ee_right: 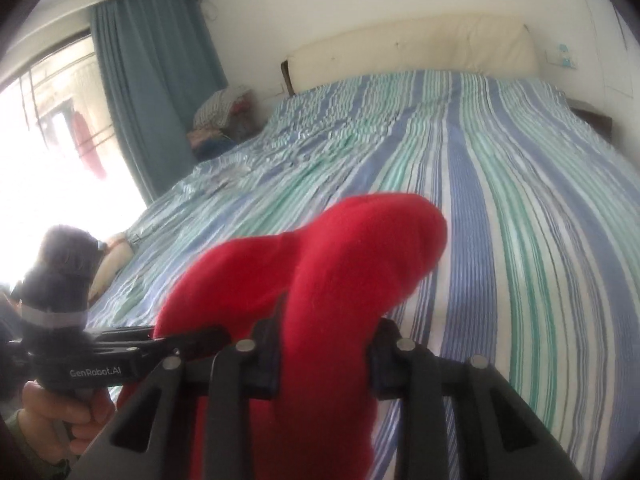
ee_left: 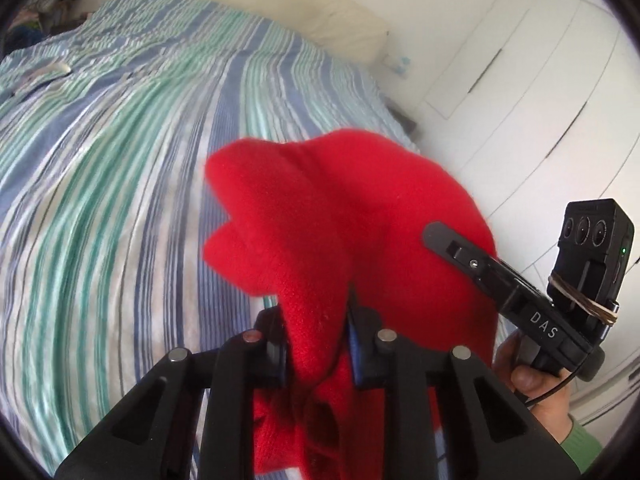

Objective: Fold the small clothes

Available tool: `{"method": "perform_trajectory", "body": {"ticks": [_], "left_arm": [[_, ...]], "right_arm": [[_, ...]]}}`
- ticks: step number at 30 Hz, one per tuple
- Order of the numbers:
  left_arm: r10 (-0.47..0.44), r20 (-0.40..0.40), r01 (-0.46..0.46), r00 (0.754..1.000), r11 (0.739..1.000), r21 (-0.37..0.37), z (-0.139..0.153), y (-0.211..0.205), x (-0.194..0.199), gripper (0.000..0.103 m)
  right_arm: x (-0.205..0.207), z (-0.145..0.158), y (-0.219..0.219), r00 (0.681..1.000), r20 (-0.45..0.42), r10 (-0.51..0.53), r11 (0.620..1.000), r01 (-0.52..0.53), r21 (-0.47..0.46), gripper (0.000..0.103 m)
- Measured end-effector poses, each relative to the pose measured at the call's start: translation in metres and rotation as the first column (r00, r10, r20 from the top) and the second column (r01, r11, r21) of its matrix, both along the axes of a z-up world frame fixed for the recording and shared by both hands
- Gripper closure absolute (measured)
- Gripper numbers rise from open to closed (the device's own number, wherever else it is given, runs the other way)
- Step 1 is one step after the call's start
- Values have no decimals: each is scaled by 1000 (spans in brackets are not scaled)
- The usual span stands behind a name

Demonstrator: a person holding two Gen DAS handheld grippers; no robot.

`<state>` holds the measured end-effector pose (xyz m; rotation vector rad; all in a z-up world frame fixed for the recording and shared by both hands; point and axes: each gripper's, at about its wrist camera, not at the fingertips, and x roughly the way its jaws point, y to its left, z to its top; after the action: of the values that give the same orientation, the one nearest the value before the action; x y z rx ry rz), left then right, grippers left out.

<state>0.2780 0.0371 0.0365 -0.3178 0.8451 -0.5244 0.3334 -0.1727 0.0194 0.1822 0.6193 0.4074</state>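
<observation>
Nearest in the left wrist view, the left gripper [ee_left: 318, 344] is pinching a bunched fold of the red garment [ee_left: 340, 216] between its pads, the cloth rising out of the jaws and flopping forward above the striped bedspread [ee_left: 120, 160]. Just to its right, the right gripper [ee_right: 322, 356] is clamping another fold of the same garment in the same way. Both jaws are sitting narrow, closed on cloth. The garment is hanging clear of the bed between the two grips, its span running left to right from one gripper to the other, with loose lobes pointing far, toward the headboard [ee_right: 416, 48]. Neither hand is sitting clearly nearer the bed.
</observation>
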Motion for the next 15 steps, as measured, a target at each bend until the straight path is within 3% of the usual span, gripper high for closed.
{"method": "perform_trajectory", "body": {"ticks": [2,3,4,5,6,7,8,11,14,15], "left_arm": [[3,18,-3,1000,1000,1,15,-1,5,76],[11,10,-11,1000,1000,25,14,-4,11,65],[33,-1,-33,999,997,70,7,-8,16,44],[68,-6,-67,998,988,140,-3,-11,20,33],[106,-1,-103,994,969,226,-17,-18,22,23],[136,6,-131,991,940,315,-30,-20,19,23],[144,10,-137,990,915,380,-43,-20,10,23],[139,62,-152,988,865,479,-64,-16,-40,21],[144,178,-222,974,782,583,-66,-22,-100,2],[150,216,-252,965,765,593,-65,-25,-116,2]], "right_arm": [[0,27,4,999,54,8,1000,-8,14,72],[2,36,6,997,71,6,1000,-7,15,71],[6,40,7,997,78,2,1000,-4,18,68],[12,39,7,998,63,1,1000,-3,24,64],[19,32,7,1000,26,-3,1000,2,18,52],[25,21,7,1000,-25,-12,1000,12,-12,31],[26,3,4,996,-79,-34,998,29,-60,22],[2,-41,-15,982,-159,-101,982,73,-172,17],[-48,-65,-25,974,-178,-139,958,87,-273,15],[-66,-69,-26,970,-182,-159,948,99,-303,12]]}}
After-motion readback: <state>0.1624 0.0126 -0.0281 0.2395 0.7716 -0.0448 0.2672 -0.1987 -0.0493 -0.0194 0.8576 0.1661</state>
